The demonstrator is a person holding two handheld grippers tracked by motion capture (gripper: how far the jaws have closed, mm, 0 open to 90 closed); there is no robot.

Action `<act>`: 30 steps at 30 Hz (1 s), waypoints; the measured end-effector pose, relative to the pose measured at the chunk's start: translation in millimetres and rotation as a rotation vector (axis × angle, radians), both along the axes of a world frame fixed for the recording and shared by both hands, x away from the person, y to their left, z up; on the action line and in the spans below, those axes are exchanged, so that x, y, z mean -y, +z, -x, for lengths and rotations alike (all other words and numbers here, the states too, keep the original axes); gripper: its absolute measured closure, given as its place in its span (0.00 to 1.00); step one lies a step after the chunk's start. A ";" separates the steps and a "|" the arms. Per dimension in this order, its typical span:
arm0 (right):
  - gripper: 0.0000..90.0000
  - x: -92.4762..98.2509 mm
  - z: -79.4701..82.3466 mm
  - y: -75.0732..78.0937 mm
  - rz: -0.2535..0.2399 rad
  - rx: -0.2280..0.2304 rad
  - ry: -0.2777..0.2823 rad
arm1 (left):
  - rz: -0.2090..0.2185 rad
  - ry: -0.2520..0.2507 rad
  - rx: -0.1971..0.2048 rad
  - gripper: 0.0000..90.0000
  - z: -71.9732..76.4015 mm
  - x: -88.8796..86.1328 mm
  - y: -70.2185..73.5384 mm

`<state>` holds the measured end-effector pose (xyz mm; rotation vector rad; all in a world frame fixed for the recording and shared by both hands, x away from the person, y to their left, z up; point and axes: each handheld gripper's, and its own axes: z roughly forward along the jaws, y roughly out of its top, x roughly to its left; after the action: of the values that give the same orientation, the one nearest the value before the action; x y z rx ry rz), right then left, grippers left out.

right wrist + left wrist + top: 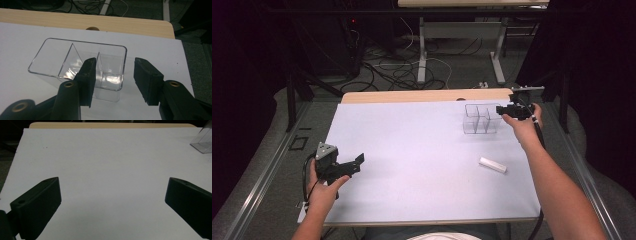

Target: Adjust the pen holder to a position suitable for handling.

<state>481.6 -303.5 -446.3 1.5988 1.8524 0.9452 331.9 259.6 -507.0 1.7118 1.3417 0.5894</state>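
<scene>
Right gripper (pixel 113 80) is at the clear divided box (pixel 77 61), far right on the counter (pixel 412 150). Its jaws straddle the box's end wall — one inside the end compartment, one outside — parted, pads not yet pressing. That placement reads as a pinch on the wall being set up, to lift or drag the box.

Left gripper (pixel 112 205) hovers over bare white sheet, jaws spread wide, holding nothing — probably parked clear. A white block (pixel 492 164) lies nearer the person, apart from the box.
</scene>
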 end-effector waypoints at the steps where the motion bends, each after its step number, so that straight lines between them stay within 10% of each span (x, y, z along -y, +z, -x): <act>1: 0.59 -0.3 -0.8 -0.6 -0.005 -0.007 -0.008 | 0.000 0.000 -0.001 0.01 0.0 0.0 -0.1; 30: 0.79 7.4 -26.6 -28.4 0.005 -0.105 -0.063 | 0.006 0.004 -0.008 0.01 -0.4 0.2 -1.7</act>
<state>508.3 -310.9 -474.7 1.7236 1.8606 0.8436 332.3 259.5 -508.7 1.7089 1.3514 0.5805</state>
